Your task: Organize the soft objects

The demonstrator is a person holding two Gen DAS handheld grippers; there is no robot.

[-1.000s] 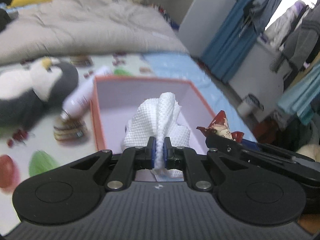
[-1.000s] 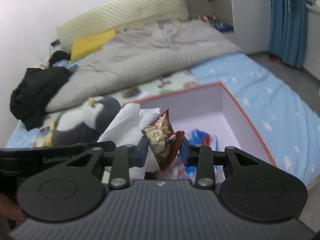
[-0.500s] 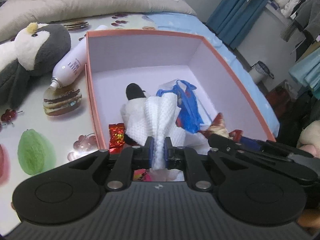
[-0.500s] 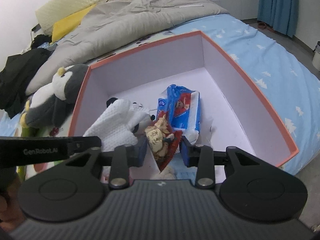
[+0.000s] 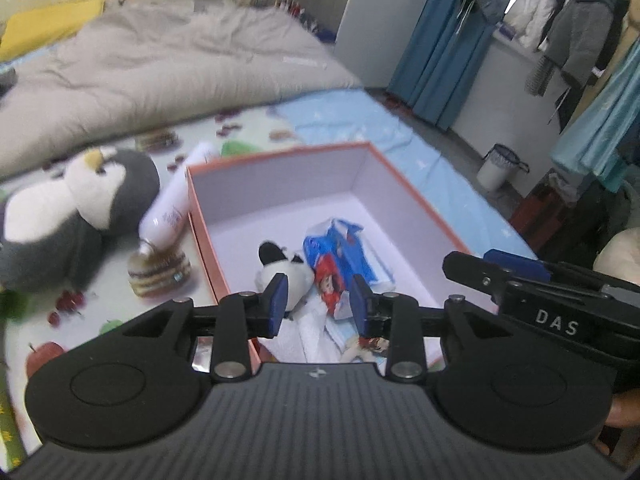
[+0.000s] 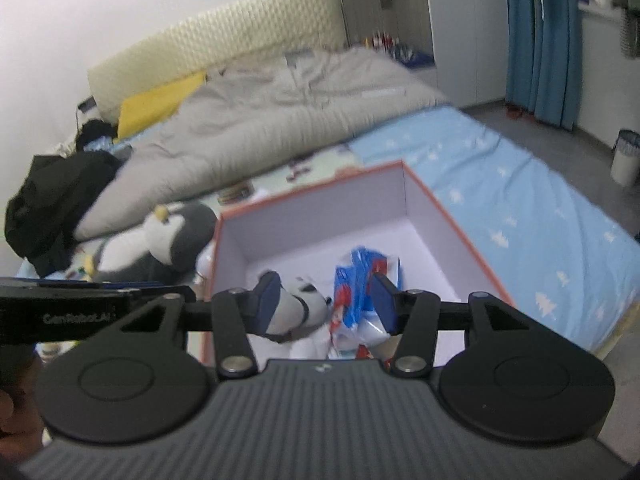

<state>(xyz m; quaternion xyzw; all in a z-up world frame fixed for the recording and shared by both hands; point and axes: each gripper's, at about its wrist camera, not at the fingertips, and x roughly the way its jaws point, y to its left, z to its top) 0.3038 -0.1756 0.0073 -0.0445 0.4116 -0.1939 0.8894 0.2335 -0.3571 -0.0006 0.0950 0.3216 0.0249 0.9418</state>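
Both tools have let go: the left tool (image 5: 318,300) no longer pinches the white quilted tissue (image 5: 310,334), which lies crumpled just under its opening jaws, and the right tool (image 6: 326,300), jaws also opening, is empty. Just beyond, a plush panda (image 5: 286,270) and glossy blue packet (image 5: 344,256) rest in the orange-rimmed box (image 5: 412,204); farther left lies a fuzzy penguin (image 5: 80,208).

one orange-rimmed box (image 5: 408,196), one penguin plush (image 5: 80,208), one small panda plush (image 5: 286,270) and one blue tissue pack (image 5: 344,256) (both inside the box), one white tube (image 5: 172,208), one burger toy (image 5: 160,274), one white bin (image 5: 498,166).
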